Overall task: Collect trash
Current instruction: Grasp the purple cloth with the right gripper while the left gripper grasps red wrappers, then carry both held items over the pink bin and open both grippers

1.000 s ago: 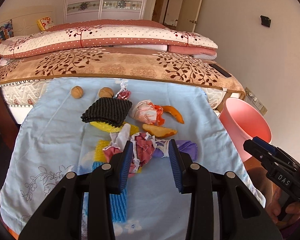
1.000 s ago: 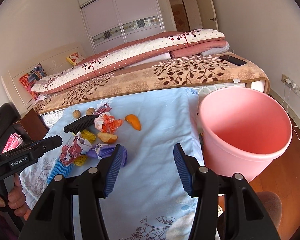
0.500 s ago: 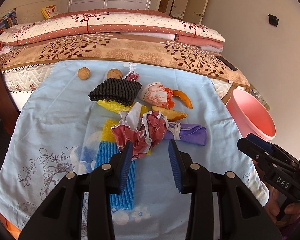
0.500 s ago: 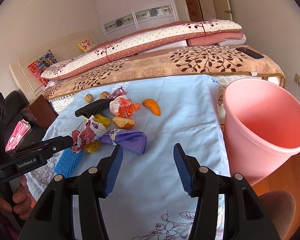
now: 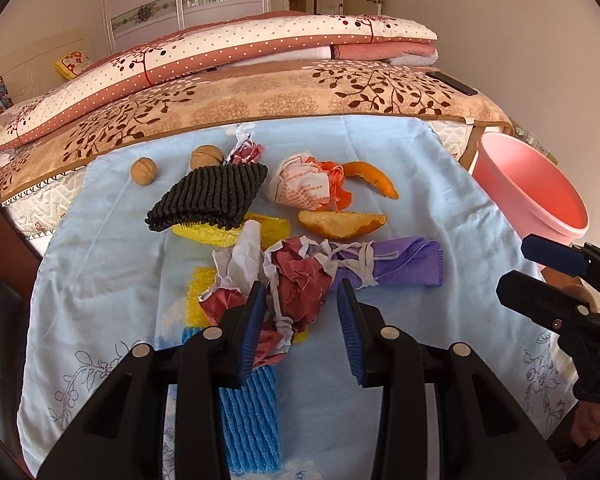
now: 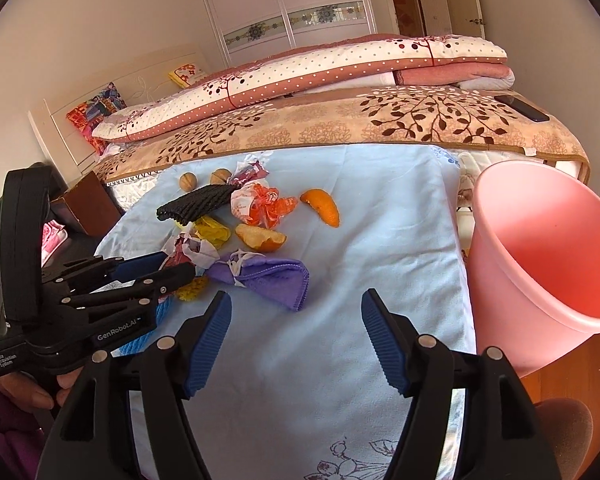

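Observation:
Trash lies on a light blue cloth (image 5: 100, 280) spread on the bed. A crumpled red and white paper (image 5: 296, 280) sits between the open jaws of my left gripper (image 5: 300, 312), which also shows in the right wrist view (image 6: 172, 268). Around it lie a purple cloth (image 5: 404, 264), orange peels (image 5: 340, 222), a white and orange wrapper (image 5: 304, 184), a black mesh sleeve (image 5: 212, 194), a blue foam sleeve (image 5: 252, 420) and two walnuts (image 5: 144, 171). My right gripper (image 6: 296, 340) is open and empty above bare cloth. The pink bin (image 6: 540, 264) stands right of the bed.
Folded quilts (image 5: 220, 56) and a brown leaf-print blanket (image 5: 300, 96) lie behind the blue cloth. A dark phone (image 6: 520, 108) rests on the blanket's right end. A brown nightstand (image 6: 84, 204) stands at the left. Wardrobe doors fill the back wall.
My left gripper has moved forward and down until the red and white paper sits between its jaws. My right gripper has drifted closer to the cloth and stays open.

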Motion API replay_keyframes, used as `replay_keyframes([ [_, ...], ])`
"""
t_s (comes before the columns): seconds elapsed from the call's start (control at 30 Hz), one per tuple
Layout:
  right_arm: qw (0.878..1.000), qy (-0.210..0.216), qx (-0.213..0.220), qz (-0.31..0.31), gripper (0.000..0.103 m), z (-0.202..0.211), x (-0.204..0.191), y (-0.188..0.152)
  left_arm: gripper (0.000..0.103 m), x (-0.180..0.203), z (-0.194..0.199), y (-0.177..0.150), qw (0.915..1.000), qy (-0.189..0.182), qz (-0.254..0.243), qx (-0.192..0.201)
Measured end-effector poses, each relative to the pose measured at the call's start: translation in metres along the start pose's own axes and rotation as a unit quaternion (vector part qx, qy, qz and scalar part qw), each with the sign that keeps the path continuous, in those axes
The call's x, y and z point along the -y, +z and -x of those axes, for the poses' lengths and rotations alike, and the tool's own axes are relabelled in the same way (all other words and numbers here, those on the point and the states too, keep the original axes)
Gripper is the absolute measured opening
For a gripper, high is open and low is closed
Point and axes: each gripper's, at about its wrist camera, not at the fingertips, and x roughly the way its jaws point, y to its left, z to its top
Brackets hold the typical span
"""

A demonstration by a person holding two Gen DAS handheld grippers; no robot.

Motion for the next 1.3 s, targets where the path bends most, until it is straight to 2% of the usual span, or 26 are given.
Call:
replay_keyframes([
  [0.23,0.999,0.017,-0.033,0.037,0.068,-0.03,-0.006,0.012,0.037,-0.014,-0.004,-0.002,0.9999,-0.013,0.007,0.003],
  [0.3,0.998,0.025,-0.044,0.046,0.068,-0.039,-0.007,0.016,0.026,-0.018,-0.003,-0.002,0.9997,-0.023,0.013,0.003],
  [0.43,0.996,0.034,-0.067,0.058,0.068,-0.059,-0.011,0.022,0.023,-0.031,0.002,-0.002,0.9978,-0.05,0.044,0.004],
  [0.6,0.993,0.054,-0.102,0.039,0.068,-0.081,-0.008,0.029,0.022,-0.048,0.018,-0.002,0.9926,-0.086,0.083,0.021],
  [0.7,0.992,0.057,-0.111,0.037,0.068,-0.089,-0.009,0.031,0.022,-0.052,0.027,0.0,0.991,-0.09,0.093,0.032],
  [0.77,0.991,0.055,-0.119,0.037,0.061,-0.093,-0.011,0.031,0.022,-0.054,0.031,0.001,0.9904,-0.092,0.097,0.036],
  [0.8,0.99,0.054,-0.123,0.037,0.054,-0.094,-0.011,0.03,0.022,-0.054,0.032,0.001,0.9902,-0.092,0.098,0.037],
  [0.83,0.99,0.054,-0.124,0.036,0.037,-0.095,-0.012,0.029,0.022,-0.054,0.034,0.001,0.99,-0.093,0.099,0.038],
  [1.0,0.99,0.069,-0.119,0.026,0.013,-0.085,-0.011,0.022,0.022,-0.052,0.038,0.002,0.99,-0.094,0.096,0.042],
  [1.3,0.996,0.067,-0.059,0.005,0.009,-0.032,-0.006,0.016,0.022,-0.041,0.047,0.009,0.9886,-0.11,0.089,0.051],
])
